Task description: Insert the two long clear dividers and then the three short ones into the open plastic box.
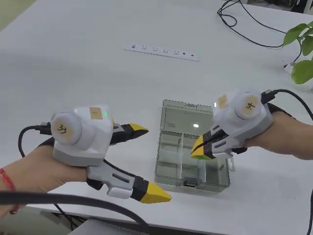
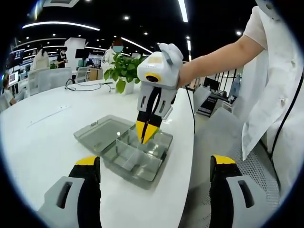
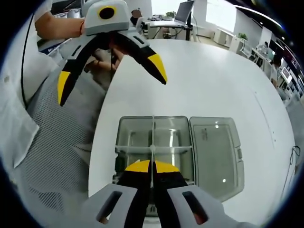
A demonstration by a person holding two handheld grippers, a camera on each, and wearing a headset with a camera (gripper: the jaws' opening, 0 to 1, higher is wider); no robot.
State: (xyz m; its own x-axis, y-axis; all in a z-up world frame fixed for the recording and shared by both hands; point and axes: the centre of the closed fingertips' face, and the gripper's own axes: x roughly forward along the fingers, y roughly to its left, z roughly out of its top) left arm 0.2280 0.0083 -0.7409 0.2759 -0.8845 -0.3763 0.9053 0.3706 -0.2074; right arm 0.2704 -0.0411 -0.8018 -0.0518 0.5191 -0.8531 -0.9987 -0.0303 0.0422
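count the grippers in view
2. The left gripper, open, is near the front edge of the table, left of the box; the right gripper is shut on a clear divider inside the box.

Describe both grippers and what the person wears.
The left gripper and the right gripper share white-grey housings with a round tan disc bearing a dark mark, and black jaws tipped yellow. A black cable trails from each. The left shows a green light. A red band circles the left wrist; the right arm has a white short sleeve.
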